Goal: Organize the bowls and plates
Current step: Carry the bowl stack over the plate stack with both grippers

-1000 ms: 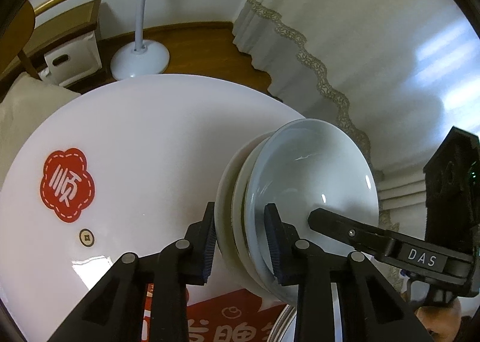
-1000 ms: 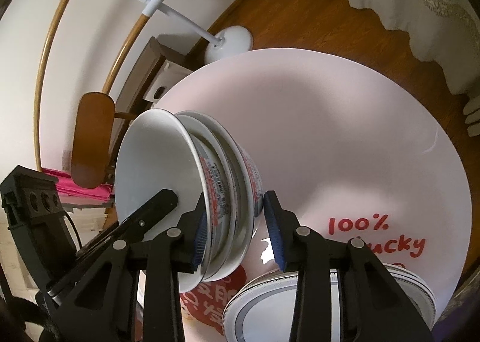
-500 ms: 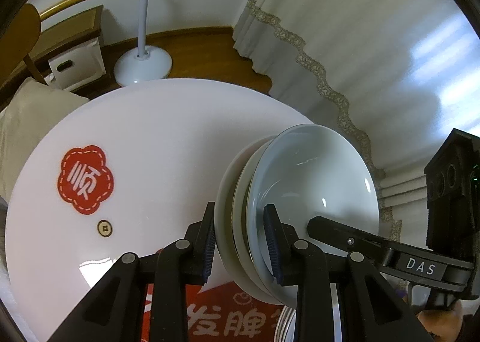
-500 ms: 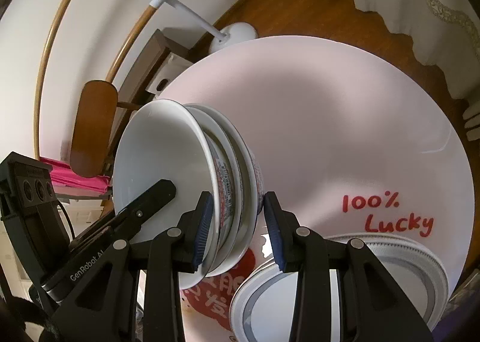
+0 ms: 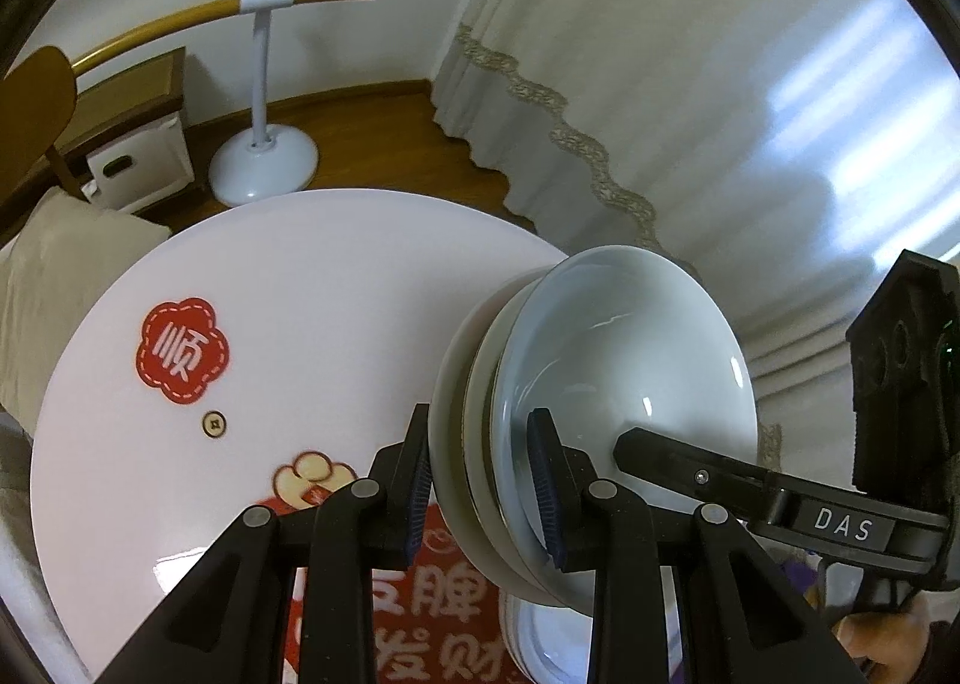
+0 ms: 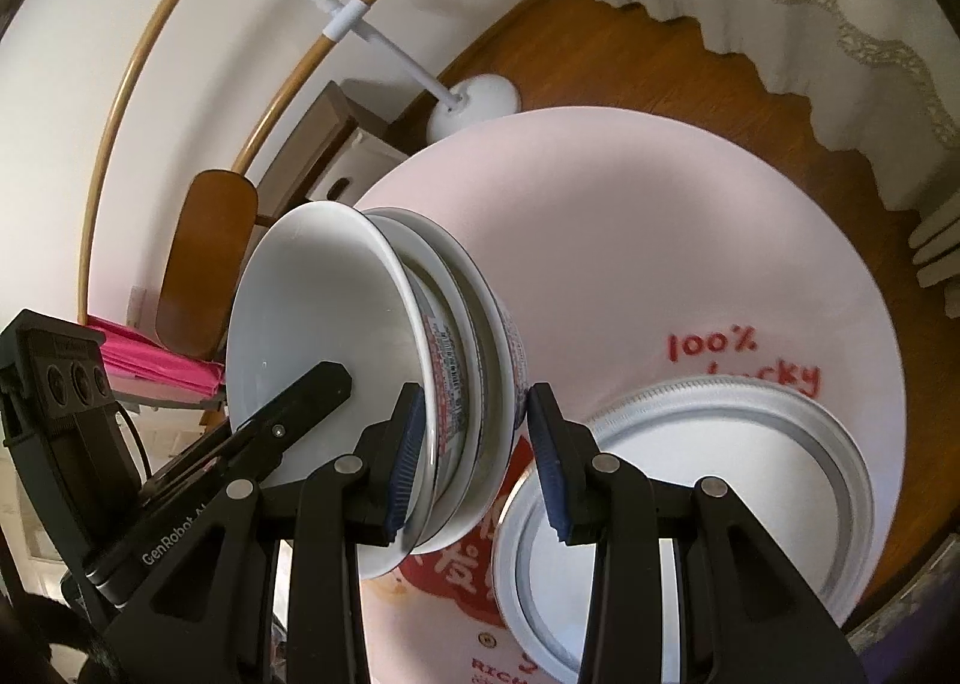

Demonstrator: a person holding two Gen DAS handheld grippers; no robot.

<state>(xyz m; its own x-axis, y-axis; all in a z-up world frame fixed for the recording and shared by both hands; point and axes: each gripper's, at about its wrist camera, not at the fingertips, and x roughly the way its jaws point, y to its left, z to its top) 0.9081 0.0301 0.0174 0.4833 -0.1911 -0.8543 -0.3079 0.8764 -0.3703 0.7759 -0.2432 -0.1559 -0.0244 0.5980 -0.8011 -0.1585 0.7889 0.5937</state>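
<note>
The left hand-held gripper (image 5: 483, 495) has its 2 fingers closed most of the way on the near rim of a stack of bowls (image 5: 606, 378), 1 blue-ribbed pad inside the pale top bowl and the other against the outer wall of the lowest one, so the whole nest is pinched as a single piece. The right hand-held gripper (image 6: 474, 459) does the same from the opposite side, its fingers narrowed onto the rim with 1 pad inside the white top bowl and the other on the printed outer wall. 3 nested bowls can be counted in the right wrist view. Gripping both sides at once looks sensible: a stack this heavy and this smooth would likely swing or slip out of a single pinch. The stack appears tipped on edge in both views and seems to hang clear above the tabletop (image 6: 660, 216), a round pale pink top with red lettering, though contact at its lower edge is hidden by the fingers. Just beside the stack, on the side nearer the right hand-held gripper, a plate (image 6: 690, 480) with a grey band lies flat on the tabletop, probably the spot where the bowls are meant to go. Beyond the stack stand a white lamp base (image 5: 264, 162) and a curtain (image 5: 690, 84).
</note>
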